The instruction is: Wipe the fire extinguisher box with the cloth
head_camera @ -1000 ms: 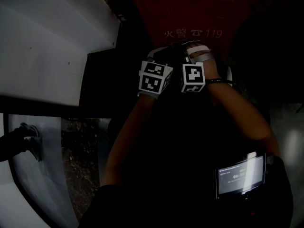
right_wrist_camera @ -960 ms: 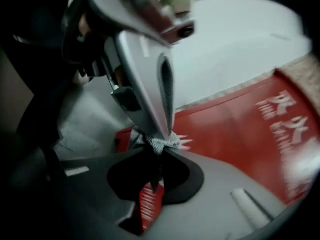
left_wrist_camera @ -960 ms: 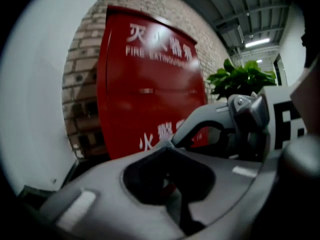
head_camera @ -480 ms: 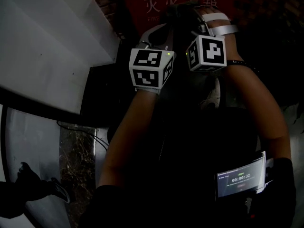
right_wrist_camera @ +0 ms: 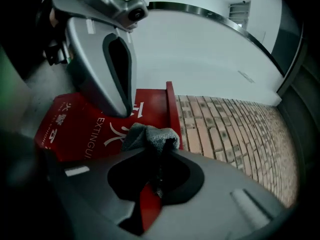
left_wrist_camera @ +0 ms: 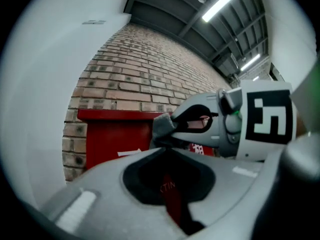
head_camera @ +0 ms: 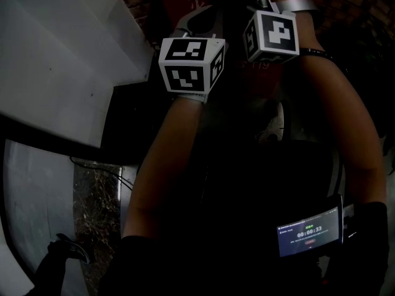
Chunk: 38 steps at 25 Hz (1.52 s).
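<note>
Fire extinguisher box (right_wrist_camera: 65,134): red, white lettering on its front, upright against a brick wall (right_wrist_camera: 225,134). Cloth (right_wrist_camera: 150,135): grey, bunched, pinched in the right gripper (right_wrist_camera: 159,154)'s closed jaws, wad held at the box's front near one side edge; contact unclear.

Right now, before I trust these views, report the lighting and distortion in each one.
Head view: badly underexposed, only the marker cubes and the white panel stand out. Left gripper view: bright, heavy fisheye bowing the brick wall, glare off the ceiling lights. Right gripper view: same bowing, dark corners, yet the cloth and fire extinguisher box read clearly.
</note>
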Each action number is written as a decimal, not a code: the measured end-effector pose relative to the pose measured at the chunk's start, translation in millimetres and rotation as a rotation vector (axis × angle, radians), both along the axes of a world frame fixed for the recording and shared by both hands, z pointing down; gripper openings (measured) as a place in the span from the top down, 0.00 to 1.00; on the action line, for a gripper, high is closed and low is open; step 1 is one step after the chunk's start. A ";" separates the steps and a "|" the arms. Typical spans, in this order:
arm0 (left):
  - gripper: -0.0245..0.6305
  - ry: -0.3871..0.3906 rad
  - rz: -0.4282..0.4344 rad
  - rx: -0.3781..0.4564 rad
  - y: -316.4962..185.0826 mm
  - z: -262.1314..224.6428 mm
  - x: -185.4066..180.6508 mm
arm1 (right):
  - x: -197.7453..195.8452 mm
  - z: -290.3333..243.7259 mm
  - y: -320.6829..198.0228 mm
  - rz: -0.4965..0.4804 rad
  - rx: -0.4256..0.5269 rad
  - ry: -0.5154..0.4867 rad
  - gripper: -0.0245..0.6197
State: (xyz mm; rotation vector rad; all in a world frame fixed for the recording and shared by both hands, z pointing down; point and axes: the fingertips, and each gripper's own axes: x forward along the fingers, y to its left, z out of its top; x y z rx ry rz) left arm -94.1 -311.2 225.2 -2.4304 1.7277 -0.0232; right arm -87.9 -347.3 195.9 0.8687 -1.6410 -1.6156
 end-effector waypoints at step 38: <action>0.96 0.038 0.014 -0.289 8.5 159.3 6.3 | 12.5 205.5 23.3 0.019 -0.297 0.230 0.91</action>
